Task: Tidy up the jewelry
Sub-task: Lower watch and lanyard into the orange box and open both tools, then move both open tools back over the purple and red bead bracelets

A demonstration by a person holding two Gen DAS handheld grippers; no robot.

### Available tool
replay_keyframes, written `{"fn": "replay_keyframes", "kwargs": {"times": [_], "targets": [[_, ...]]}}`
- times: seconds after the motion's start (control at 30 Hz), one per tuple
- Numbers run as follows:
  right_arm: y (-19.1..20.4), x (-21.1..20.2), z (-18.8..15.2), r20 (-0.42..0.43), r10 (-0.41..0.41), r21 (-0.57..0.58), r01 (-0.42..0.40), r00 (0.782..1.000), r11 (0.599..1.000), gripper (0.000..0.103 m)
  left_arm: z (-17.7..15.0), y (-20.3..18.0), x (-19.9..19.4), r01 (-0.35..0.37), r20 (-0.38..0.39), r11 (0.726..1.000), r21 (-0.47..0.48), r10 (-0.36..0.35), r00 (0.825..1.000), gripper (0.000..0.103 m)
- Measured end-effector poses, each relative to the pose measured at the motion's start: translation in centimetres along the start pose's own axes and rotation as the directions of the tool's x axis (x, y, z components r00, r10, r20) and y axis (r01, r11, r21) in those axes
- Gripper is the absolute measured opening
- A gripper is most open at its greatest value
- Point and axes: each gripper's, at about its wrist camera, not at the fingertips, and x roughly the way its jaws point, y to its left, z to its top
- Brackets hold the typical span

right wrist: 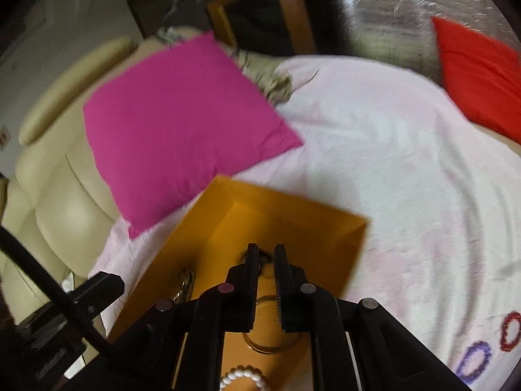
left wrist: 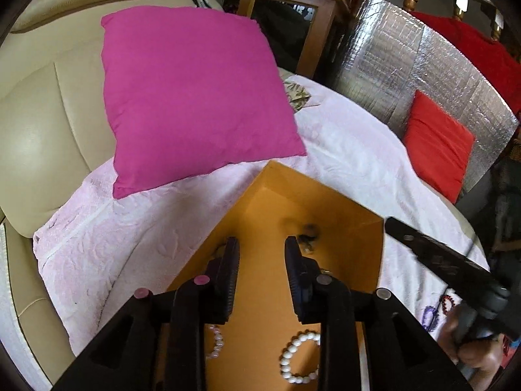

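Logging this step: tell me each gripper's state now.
Left gripper: open, holding nothing.
Right gripper: nearly closed; whether it holds anything cannot be told.

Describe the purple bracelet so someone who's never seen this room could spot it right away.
Start at the pale pink blanket spread over the sofa, then look right of the orange box. The purple bracelet lies there on the blanket, a beaded ring. Its only close neighbour is a red bracelet; the white ones are inside the box.

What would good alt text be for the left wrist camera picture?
The left gripper, jaws apart and empty, hovers over an open orange box holding a white pearl bracelet and a dark jewelry piece. The box sits on a pale pink blanket on a cream sofa, beside a magenta pillow.
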Motion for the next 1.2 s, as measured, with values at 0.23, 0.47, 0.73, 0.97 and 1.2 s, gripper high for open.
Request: {"fn": "replay_keyframes", "kwargs": {"times": [0.23, 0.47, 0.73, 0.97, 1.2], "targets": [[-8.0, -9.3, -1.2, 0.108, -0.063, 0.097, 0.052, 0.992, 0.994, 0.012, -0.4, -4.1, -0.8, 0.043, 0.014, 0.997, 0.067, -0.044, 0.999, 0.031], [-18.3, -18.7, -5.4, 0.134, -0.188, 0.253, 0.15, 0.973, 0.956, 0.011, -1.6, -10.6, -1.6, 0.107, 0.017, 0.976, 0.192, -0.113, 0.993, 0.033], [-26.5, -22.6, -12.2, 0.126, -0.223, 0.449, 0.145, 0.967, 0.882, 0.012, -4.1, -17.3, -1.4, 0.133, 0.007, 0.936, 0.325, -0.144, 0.99, 0.052], [-30.2, -21.2, -14.5, 0.071, -0.202, 0.546, 0.132, 0.977, 0.828, 0.029, -8.0, -22.0, -0.7, 0.091, 0.032, 0.875, 0.475, -0.121, 0.992, 0.071], [-30.4, -21.7, -14.3, 0.087, -0.193, 0.516, 0.122, 0.977, 0.848, 0.029, -11.3, -24.5, -1.7, 0.064, 0.098, 0.837, 0.543, -0.139, 0.985, 0.075]]}}
